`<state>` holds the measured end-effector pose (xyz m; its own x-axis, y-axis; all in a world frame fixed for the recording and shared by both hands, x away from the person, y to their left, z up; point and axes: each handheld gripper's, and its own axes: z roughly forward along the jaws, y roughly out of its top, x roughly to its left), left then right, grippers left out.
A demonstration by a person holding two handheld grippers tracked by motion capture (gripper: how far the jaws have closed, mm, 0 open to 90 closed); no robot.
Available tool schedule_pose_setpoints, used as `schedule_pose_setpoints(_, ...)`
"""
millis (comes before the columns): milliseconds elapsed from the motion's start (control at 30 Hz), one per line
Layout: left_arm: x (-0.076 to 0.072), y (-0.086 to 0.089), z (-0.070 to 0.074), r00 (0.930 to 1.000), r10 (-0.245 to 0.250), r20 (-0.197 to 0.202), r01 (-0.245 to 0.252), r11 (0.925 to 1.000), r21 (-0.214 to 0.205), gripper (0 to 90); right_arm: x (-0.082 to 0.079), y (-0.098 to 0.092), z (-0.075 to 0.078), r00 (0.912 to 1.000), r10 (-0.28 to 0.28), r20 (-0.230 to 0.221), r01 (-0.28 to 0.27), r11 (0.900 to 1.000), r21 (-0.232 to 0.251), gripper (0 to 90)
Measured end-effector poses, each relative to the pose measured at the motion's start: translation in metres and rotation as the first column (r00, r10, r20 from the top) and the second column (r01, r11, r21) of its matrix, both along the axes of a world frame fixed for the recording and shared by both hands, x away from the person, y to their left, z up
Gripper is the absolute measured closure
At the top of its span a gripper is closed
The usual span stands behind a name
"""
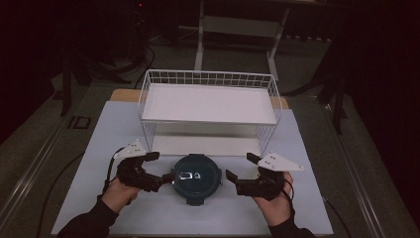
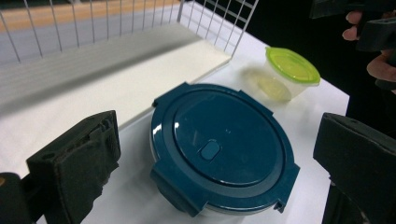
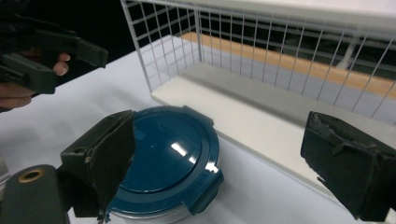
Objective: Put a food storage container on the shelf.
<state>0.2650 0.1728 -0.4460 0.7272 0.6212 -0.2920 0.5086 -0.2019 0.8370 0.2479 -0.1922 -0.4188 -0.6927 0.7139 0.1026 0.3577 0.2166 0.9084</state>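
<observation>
Near the counter's front edge, at its middle: one round container (image 1: 196, 179) with a dark blue clip-on lid, closed, latch tabs around the rim, sitting flat on the white counter (image 1: 114, 134). It lies just in front of the rack, between the two grippers.

Behind it, toward the back edge: a white wire rack (image 1: 208, 79) with an upper shelf (image 1: 208, 104) and a lower shelf, both bare. The open front faces the person, so the container could probably be slid or lifted straight in.

Left gripper (image 1: 163, 168): hand-held, jaws spread apart, lower jaw tip touching or nearly touching the lid's left rim; nothing clamped.

Right gripper (image 1: 240, 166): hand-held, jaws spread apart, just beside the container's right side, apart from it; nothing clamped.

Both grippers flank the container with jaws angled inward, a stance that suits a two-sided lift or work on the latches; which is meant cannot be told.

Also, in the left gripper view: a small clear tub with a lime-green lid (image 2: 289, 74), closed, by the counter's edge beyond the blue container.
</observation>
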Motion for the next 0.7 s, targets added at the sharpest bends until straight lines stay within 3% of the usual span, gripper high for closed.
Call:
schedule_pose_setpoints(33,0.002,0.0,-0.002,0.9996,0.002,-0.027,-0.002,1.0,-0.003,0.1,0.006,0.002,-0.005,0.9982,0.006,-0.059,-0.004,0.9996,0.028,9.8)
schedule_pose_setpoints(133,0.005,-0.001,-0.006,0.9985,0.007,-0.054,-0.007,1.0,0.001,0.1,0.01,0.004,-0.009,0.9951,0.016,-0.098,-0.013,0.9992,0.038,9.9)
schedule_pose_setpoints(167,0.007,-0.002,-0.008,0.9971,0.012,-0.075,-0.011,0.9999,0.012,0.6,0.015,0.006,-0.014,0.9891,0.025,-0.145,-0.019,0.9989,0.043,10.2)
schedule_pose_setpoints(200,0.007,-0.002,-0.008,0.9971,0.012,-0.075,-0.011,0.9999,0.012,0.7,0.018,0.006,-0.015,0.9858,0.027,-0.166,-0.019,0.9987,0.047,10.5)
schedule_pose_setpoints(233,0.008,-0.002,-0.012,0.9948,0.012,-0.101,-0.012,0.9999,0.003,1.4,0.02,0.006,-0.018,0.98,0.027,-0.197,-0.015,0.998,0.061,13.4)
schedule_pose_setpoints(333,0.011,-0.002,-0.016,0.9915,0.018,-0.129,-0.019,0.9998,0.0,2.8,0.027,0.007,-0.025,0.9658,0.033,-0.257,-0.015,0.9974,0.071,13.3)
schedule_pose_setpoints(367,0.015,-0.001,-0.021,0.986,0.023,-0.165,-0.025,0.9996,-0.009,2.9,0.028,0.008,-0.027,0.9597,0.035,-0.279,-0.016,0.9975,0.069,13.3)
schedule_pose_setpoints(400,0.015,-0.001,-0.021,0.986,0.023,-0.165,-0.025,0.9996,-0.009,2.9,0.028,0.008,-0.027,0.9597,0.035,-0.279,-0.016,0.9975,0.069,13.3)
schedule_pose_setpoints(433,0.017,0.0,-0.024,0.9817,0.028,-0.188,-0.032,0.9993,-0.017,3.3,0.032,0.01,-0.034,0.9441,0.037,-0.328,-0.014,0.9973,0.072,13.3)
schedule_pose_setpoints(467,0.018,0.001,-0.027,0.9788,0.028,-0.203,-0.033,0.9992,-0.02,3.3,0.032,0.01,-0.034,0.9441,0.037,-0.328,-0.014,0.9973,0.072,13.3)
schedule_pose_setpoints(500,0.02,0.001,-0.031,0.9729,0.027,-0.23,-0.032,0.9993,-0.02,3.4,0.036,0.011,-0.039,0.9303,0.042,-0.364,-0.014,0.9967,0.08,13.5)
schedule_pose_setpoints(533,0.02,0.001,-0.031,0.9729,0.027,-0.23,-0.032,0.9993,-0.02,3.4,0.036,0.011,-0.039,0.9303,0.042,-0.364,-0.014,0.9967,0.08,13.5)
schedule_pose_setpoints(567,0.022,0.002,-0.034,0.9671,0.031,-0.252,-0.04,0.9988,-0.028,3.5,0.04,0.011,-0.045,0.9131,0.049,-0.405,-0.012,0.9956,0.092,14.1)
schedule_pose_setpoints(600,0.022,0.002,-0.034,0.9671,0.031,-0.252,-0.04,0.9988,-0.028,4.2,0.04,0.011,-0.045,0.9131,0.049,-0.405,-0.012,0.9956,0.092,14.1)
schedule_pose_setpoints(633,0.023,0.002,-0.036,0.9599,0.03,-0.279,-0.042,0.9984,-0.038,4.3,0.043,0.012,-0.05,0.8975,0.055,-0.438,-0.012,0.9948,0.101,15.4)
schedule_pose_setpoints(667,0.023,0.002,-0.036,0.9599,0.03,-0.279,-0.042,0.9984,-0.038,4.6,0.045,0.013,-0.052,0.8915,0.057,-0.449,-0.01,0.9945,0.104,15.4)
schedule_pose_setpoints(700,0.026,0.002,-0.039,0.9475,0.03,-0.318,-0.049,0.9975,-0.052,4.9,0.046,0.013,-0.054,0.8882,0.056,-0.456,-0.01,0.9946,0.104,15.7)
